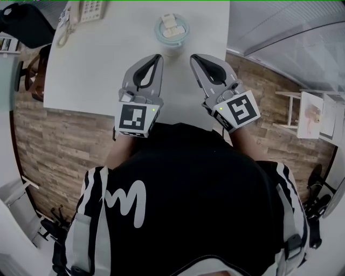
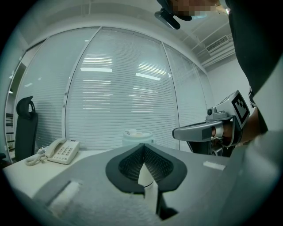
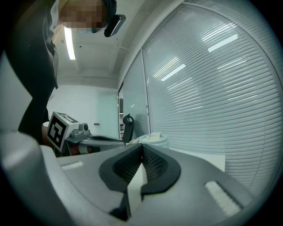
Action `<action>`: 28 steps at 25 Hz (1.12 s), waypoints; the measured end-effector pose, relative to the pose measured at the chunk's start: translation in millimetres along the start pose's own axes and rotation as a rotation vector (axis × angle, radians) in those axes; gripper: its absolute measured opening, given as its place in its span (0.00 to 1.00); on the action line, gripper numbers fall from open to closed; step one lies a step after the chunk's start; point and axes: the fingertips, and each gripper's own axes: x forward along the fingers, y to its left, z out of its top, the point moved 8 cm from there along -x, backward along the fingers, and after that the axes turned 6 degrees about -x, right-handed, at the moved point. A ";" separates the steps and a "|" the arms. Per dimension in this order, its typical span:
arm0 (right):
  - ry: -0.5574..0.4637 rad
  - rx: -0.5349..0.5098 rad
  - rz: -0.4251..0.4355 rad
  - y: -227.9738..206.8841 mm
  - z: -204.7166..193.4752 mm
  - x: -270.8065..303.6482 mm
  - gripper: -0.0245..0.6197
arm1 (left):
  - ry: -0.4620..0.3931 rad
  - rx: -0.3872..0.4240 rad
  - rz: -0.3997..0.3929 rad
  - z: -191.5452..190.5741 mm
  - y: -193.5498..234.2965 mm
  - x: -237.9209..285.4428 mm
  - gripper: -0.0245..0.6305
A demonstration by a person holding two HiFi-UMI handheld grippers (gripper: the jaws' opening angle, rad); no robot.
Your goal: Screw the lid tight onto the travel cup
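Head view: you hold the left tool (image 1: 157, 57) and the right tool (image 1: 194, 57) side by side over the near half of the white desk (image 1: 91, 70), each with its jaws pressed together and nothing between them; the travel cup (image 1: 171, 47) stands upright on the desk just beyond the two tips and between them, touched by neither, its pale lid (image 1: 171, 28) sitting on top; a telephone (image 1: 82, 11) lies at the far left corner of the desk; a dark office chair (image 1: 24, 24) stands off the desk's far left.

Left gripper view: the left tool (image 2: 143, 145) points about level, its ribbed pads (image 2: 132, 164) meeting along one line with nothing pinched; the travel cup (image 2: 137, 137) rises straight ahead, just past the tips; the right tool (image 2: 176, 132) reaches in from the right with its marker cube (image 2: 239, 106) behind it; the telephone (image 2: 61, 151) sits at the left, before the slatted blinds (image 2: 119, 88).

Right gripper view: the right tool (image 3: 141, 148) is likewise closed and empty; the travel cup (image 3: 153, 139) stands just beyond its tips, slightly right of centre; the left tool (image 3: 116, 141) lies alongside at the left.
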 end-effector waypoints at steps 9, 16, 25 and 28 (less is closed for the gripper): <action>0.000 -0.006 0.004 -1.1 -1.3 -0.7 0.04 | -0.005 -0.001 0.002 -1.0 0.1 -1.3 0.04; 0.007 -0.040 0.018 3.4 0.6 -0.7 0.04 | -0.004 0.003 -0.004 -0.8 -1.1 -0.6 0.04; 0.011 -0.038 0.007 3.7 0.9 -1.5 0.04 | -0.007 0.008 -0.004 -1.2 -1.1 -0.8 0.04; 0.008 -0.037 0.007 6.2 2.0 -1.5 0.04 | -0.004 0.016 -0.005 -1.1 -1.1 -2.2 0.04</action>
